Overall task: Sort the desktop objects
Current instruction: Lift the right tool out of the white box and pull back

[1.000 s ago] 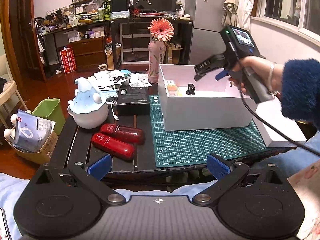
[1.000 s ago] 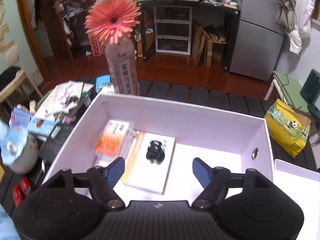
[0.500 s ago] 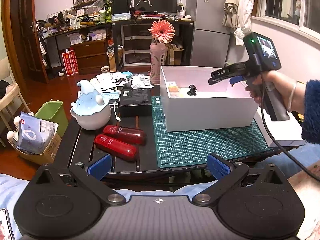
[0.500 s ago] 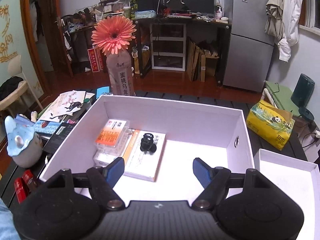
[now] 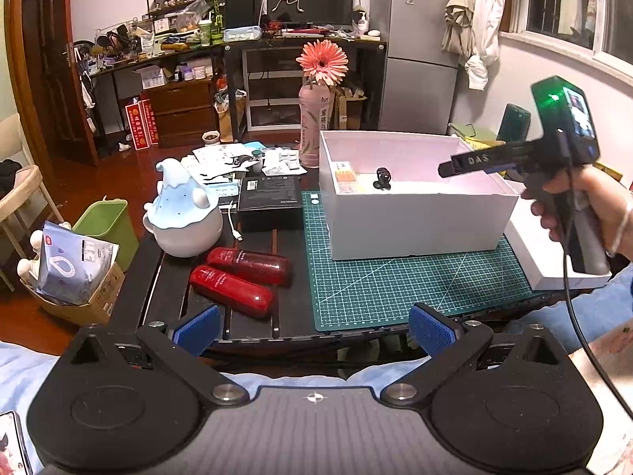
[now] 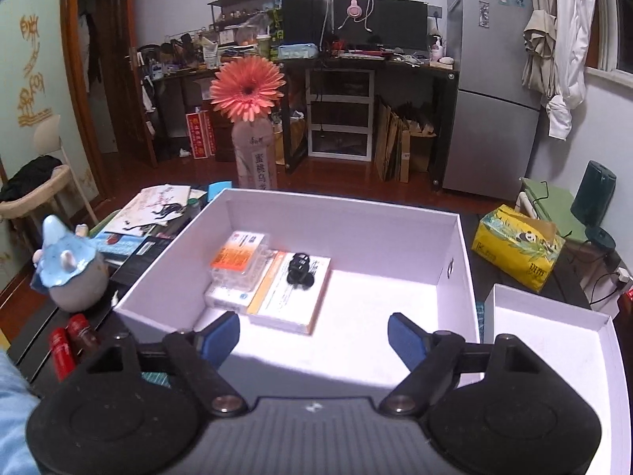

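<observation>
A: Hovering near the front right corner of the white box [image 6: 455, 245], the right gripper [image 6: 312, 334] is carrying nothing; its jaws are opening, with only air between the blue pads.

B: And the left gripper [image 5: 314, 328]?

A: Hanging spread and empty at the near edge of the table, over the green cutting mat [image 5: 395, 285].

B: What is sitting in the box?

A: Flat packets are lying against its left wall, an orange-labelled one [image 6: 237, 255] on top, and a small black object [image 6: 298, 269] is resting on the wide white packet beside it. The right half is bare.

B: So which step is this?

A: Likely the gap between a drop-off and the next pick. Two red bottles [image 5: 237, 277] are lying side by side left of the mat, near a blue-and-white pot [image 5: 186, 213], with a black box [image 5: 271, 198] behind.

B: Next move?

A: Probably reaching across to the bottles; being round, they are calling for a grip across the body, or they may roll.
</observation>
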Motion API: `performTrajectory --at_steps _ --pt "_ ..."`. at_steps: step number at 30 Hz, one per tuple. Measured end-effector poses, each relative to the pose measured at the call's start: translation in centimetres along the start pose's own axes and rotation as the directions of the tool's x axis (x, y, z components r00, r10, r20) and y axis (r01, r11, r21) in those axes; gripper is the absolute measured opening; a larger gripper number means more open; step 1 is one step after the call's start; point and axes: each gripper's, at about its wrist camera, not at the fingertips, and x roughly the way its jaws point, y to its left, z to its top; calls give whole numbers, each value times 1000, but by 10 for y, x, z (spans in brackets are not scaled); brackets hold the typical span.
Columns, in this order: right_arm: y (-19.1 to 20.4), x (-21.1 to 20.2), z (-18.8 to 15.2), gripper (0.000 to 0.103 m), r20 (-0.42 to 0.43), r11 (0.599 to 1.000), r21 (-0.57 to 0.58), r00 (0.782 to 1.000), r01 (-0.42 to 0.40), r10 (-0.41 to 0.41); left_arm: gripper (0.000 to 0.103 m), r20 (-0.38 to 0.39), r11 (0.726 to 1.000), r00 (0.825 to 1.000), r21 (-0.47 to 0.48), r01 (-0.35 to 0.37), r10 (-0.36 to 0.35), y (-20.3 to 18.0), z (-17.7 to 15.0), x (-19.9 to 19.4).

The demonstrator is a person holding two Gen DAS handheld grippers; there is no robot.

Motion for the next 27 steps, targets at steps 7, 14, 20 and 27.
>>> performTrajectory --at_steps 7,14,20,27 --pt "4 -19 -12 81 17 999 -33 1000 -2 3 103 2 1000 1000 3 -11 11 -1 0 -1" --pt "9 -40 -27 84 45 998 -40 998 -38 40 103 -9 1000 1000 -1 -10 10 0 1 0" --pt "15 -48 -42 87 54 997 -65 997 -44 48 103 -7 1000 1000 11 -29 29 -2 1 0" --pt "15 -50 -58 87 57 998 -48 997 -46 49 103 -14 999 999 23 -41 41 -5 2 2"
